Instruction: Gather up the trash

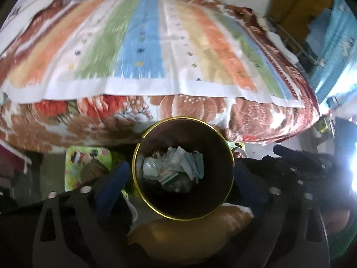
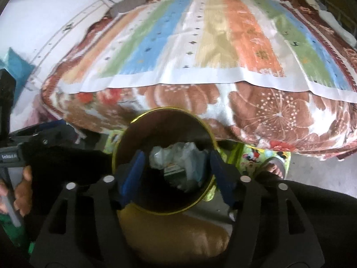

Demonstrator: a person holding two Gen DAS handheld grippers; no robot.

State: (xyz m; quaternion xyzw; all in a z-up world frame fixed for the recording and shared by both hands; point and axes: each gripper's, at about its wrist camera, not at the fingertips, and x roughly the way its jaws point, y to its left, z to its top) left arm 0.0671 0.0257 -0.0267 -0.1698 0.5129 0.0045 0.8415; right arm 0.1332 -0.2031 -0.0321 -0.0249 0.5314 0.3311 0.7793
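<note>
Both grippers hover over the gold-rimmed bin [image 1: 183, 167], which sits on the floor just beside the bed [image 1: 156, 44]. Left gripper [image 1: 180, 178] spread wide, empty. Right gripper [image 2: 176, 174] spread too, nothing pinched. Face masks and wrappers [image 1: 176, 167] lie at the bottom. Looks like a drop-off step; next calls for finding more trash.

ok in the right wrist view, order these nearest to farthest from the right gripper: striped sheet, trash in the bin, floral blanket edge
1. trash, between the right gripper fingers, inside the bin
2. floral blanket edge, just beyond the bin
3. striped sheet, farthest, on top
</note>
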